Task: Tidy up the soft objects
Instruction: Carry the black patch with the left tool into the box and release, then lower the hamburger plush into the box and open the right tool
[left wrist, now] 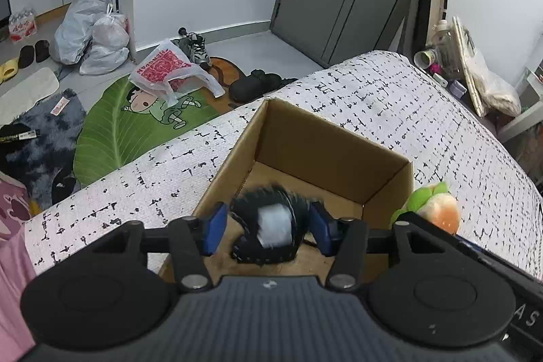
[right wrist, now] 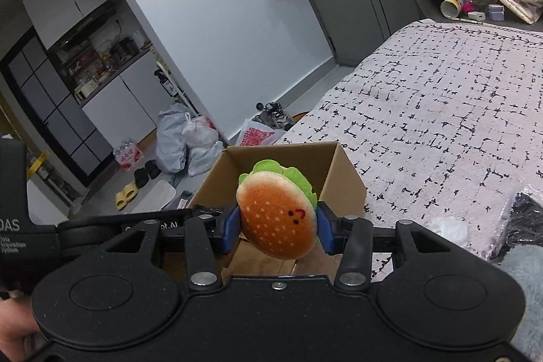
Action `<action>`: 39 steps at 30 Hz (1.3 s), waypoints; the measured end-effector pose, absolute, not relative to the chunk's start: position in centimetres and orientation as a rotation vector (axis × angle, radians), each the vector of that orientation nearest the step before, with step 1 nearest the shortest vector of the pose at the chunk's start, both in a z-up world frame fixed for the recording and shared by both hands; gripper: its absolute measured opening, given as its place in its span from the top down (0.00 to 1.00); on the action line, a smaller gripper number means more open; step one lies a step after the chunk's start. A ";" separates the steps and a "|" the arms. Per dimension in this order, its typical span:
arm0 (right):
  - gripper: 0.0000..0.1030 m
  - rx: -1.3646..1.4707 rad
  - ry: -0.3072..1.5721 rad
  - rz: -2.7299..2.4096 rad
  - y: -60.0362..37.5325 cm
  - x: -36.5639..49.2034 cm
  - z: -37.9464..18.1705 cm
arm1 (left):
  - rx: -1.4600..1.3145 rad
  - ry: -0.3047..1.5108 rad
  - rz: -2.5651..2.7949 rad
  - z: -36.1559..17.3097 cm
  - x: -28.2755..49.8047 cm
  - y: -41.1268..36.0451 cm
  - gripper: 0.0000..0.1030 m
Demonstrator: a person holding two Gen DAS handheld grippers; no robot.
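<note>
- Bedroom scene, pretty messy: grey floor in the upper left of the left wrist view, with stuffed plastic bags (left wrist: pixel 91 33), a green leaf-shaped rug (left wrist: pixel 132 128) and a red-and-white printed bag (left wrist: pixel 166 70) lying on it.
- Bed (left wrist: pixel 424 111) with a white, black-flecked cover fills the middle and right of both views.
- Open cardboard box (left wrist: pixel 325 141) sits on the bed near its left edge, centre of frame in both views.
- Left claw (left wrist: pixel 268 228) is over the near part of the box, jaws partly open. A black furry toy (left wrist: pixel 271 223) with a whitish patch sits between the blue pads; it's blurry and the pads don't look pressed on it.
- Right claw (right wrist: pixel 278 229) has a burger plush (right wrist: pixel 276 216) squeezed between its pads, lower centre of the right wrist view, in front of the box's near side. It also shows at the box's right corner in the left view.
</note>
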State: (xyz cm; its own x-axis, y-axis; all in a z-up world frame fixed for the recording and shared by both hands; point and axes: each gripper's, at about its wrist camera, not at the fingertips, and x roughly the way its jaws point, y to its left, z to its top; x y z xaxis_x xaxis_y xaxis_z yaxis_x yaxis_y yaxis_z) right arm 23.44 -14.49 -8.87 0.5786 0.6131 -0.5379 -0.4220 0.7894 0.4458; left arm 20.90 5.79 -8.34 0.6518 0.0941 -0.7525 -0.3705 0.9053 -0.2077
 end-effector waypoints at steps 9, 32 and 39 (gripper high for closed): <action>0.47 0.264 0.759 0.627 -13.8 23.2 -9.2 | -0.386 0.795 0.296 -7.7 20.6 6.2 0.42; 0.14 0.238 0.835 0.388 -20.2 18.2 -4.6 | -0.304 0.748 0.145 -4.1 17.3 1.3 0.19; 0.11 0.264 0.823 0.358 -23.2 16.6 -3.7 | -0.287 0.729 0.114 -2.1 16.0 -0.7 0.17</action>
State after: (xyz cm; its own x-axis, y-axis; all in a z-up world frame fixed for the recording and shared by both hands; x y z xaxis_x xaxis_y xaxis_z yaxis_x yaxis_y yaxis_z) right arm 16.56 -23.17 -3.71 0.6260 0.4089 -0.6640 -0.2068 0.9080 0.3642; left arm 15.99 -0.68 -2.13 0.7415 0.0034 -0.6710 -0.2022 0.9546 -0.2186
